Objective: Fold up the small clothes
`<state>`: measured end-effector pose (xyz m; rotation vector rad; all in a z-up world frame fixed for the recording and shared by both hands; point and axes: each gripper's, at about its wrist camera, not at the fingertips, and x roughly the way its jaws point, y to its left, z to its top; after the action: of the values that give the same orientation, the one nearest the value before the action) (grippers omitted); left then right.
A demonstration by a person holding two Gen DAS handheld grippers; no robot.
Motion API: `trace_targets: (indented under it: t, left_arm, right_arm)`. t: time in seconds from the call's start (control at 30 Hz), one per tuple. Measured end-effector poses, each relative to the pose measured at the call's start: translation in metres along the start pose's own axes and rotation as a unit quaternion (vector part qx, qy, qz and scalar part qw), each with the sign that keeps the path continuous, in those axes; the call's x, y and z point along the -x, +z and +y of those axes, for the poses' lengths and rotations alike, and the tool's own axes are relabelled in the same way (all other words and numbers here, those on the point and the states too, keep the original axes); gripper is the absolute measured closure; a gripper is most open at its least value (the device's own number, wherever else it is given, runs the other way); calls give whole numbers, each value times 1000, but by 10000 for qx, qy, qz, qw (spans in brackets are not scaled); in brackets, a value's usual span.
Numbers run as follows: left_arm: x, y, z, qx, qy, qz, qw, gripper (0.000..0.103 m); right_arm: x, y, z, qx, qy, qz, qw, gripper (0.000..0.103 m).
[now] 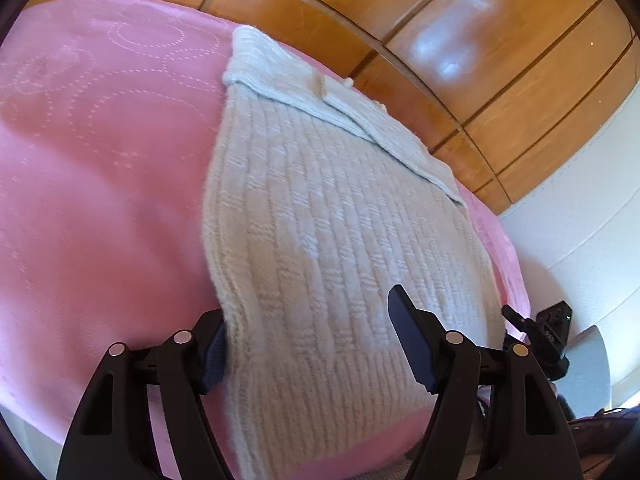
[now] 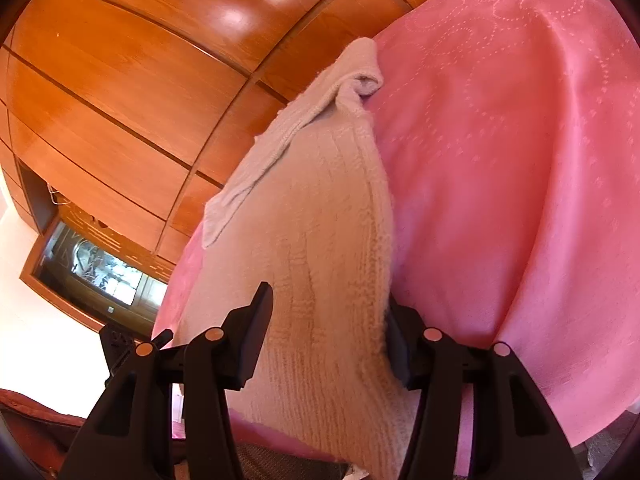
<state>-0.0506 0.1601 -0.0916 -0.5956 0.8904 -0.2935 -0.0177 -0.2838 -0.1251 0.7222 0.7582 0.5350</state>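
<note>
Cream knitted sweater lies flat on a pink bed cover, its folded top toward twelve o'clock by wooden panelling. The left gripper grasps its near edge at six o'clock; the right gripper likewise clamps that near edge.

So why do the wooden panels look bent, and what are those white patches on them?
Left wrist view: the fisheye lens bows the straight seams of the wooden panels, and the white patch is glare; the knitted garment looks pale grey, slightly soft. Right wrist view: same bowing and a smaller glare spot, warmer colour, the garment looks cream against the pink bedspread.
</note>
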Motion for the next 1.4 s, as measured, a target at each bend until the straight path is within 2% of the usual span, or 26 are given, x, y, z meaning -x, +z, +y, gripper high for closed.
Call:
trace_targets:
  t: [0.07, 0.13, 0.17, 0.2, 0.23, 0.27, 0.3, 0.4, 0.53, 0.67, 0.73, 0.77, 0.8, 0.83, 0.87, 0.9, 0.97, 1.0, 1.07, 1.1, 1.2, 1.4]
  left_arm:
    - [-1, -4, -3, -61, -131, 84, 9999, 33]
    - [-6, -7, -9, -255, -15, 133, 9996, 33]
    - [-9, -8, -10, -334, 97, 167, 9993, 33]
    - [-11, -9, -12, -410, 188, 171, 9988, 38]
    - [-13, -10, -16, -520, 350, 157, 9979, 48]
    - [-15, -9, -20, -645, 630, 181, 9958, 81]
    - [-18, -7, -22, -718, 905, 267, 9930, 86]
    - [-5, -3, -24, -452, 522, 265, 9973, 89]
    - [16, -5, -29, -517, 427, 282, 9974, 90]
    - [7, -12, -12, -477, 731, 499, 9949, 90]
    - [6, -10, -7, -446, 661, 496, 9956, 87]
    - [10, -6, -9, -529, 751, 404, 9950, 80]
    - [14, -1, -12, -663, 888, 295, 9934, 66]
    - [20, 2, -15, -763, 965, 186, 9922, 59]
    - [30, 10, -19, -902, 1031, -52, 9906, 45]
    - [33, 15, -24, -955, 1061, -220, 9895, 39]
    - [46, 39, -25, -907, 1222, -707, 9858, 37]
    - [46, 50, -24, -787, 1228, -845, 9857, 37]
    - [42, 70, -23, -500, 1145, -998, 9871, 37]
    - [35, 86, -23, -233, 986, -1094, 9888, 37]
    - [8, 114, -33, 37, 514, -1106, 9925, 35]
    - [-88, 167, -74, -148, 520, -762, 9956, 35]
  right_arm:
    - [2, -1, 0, 17, 33, 61, 10000, 54]
    - [4, -2, -4, -41, 127, 69, 9999, 55]
    - [3, -2, -6, -105, 122, 69, 9998, 61]
    - [2, -2, -8, -127, 75, 82, 9999, 80]
    - [0, -2, -8, -135, 14, 132, 9998, 91]
    - [-3, -1, -9, -141, -20, 190, 9997, 92]
    - [-2, 0, -6, -102, -15, 147, 9998, 93]
    - [16, 7, 5, 64, 63, -101, 9999, 94]
    - [50, 8, 13, 245, -45, -304, 9992, 97]
    - [42, -9, -3, 112, -270, -6, 9996, 97]
    - [25, -14, -9, 99, -621, 257, 9977, 92]
    - [24, -13, -8, 161, -658, 288, 9973, 88]
    - [25, -11, -2, 331, -696, 264, 9967, 66]
    - [29, -6, 3, 476, -758, 178, 9958, 47]
    - [33, -2, 8, 623, -872, 24, 9942, 24]
    - [39, 4, 13, 817, -968, -212, 9917, 24]
    - [42, 18, 18, 969, -1111, -428, 9882, 24]
    - [41, 23, 18, 979, -1263, -491, 9859, 20]
    - [32, 41, 17, 896, -1655, -572, 9805, 16]
    - [25, 52, 15, 837, -1751, -598, 9792, 13]
    - [7, 79, 14, 608, -1917, -781, 9765, 7]
    - [-42, 131, 23, 521, -2264, -988, 9676, 4]
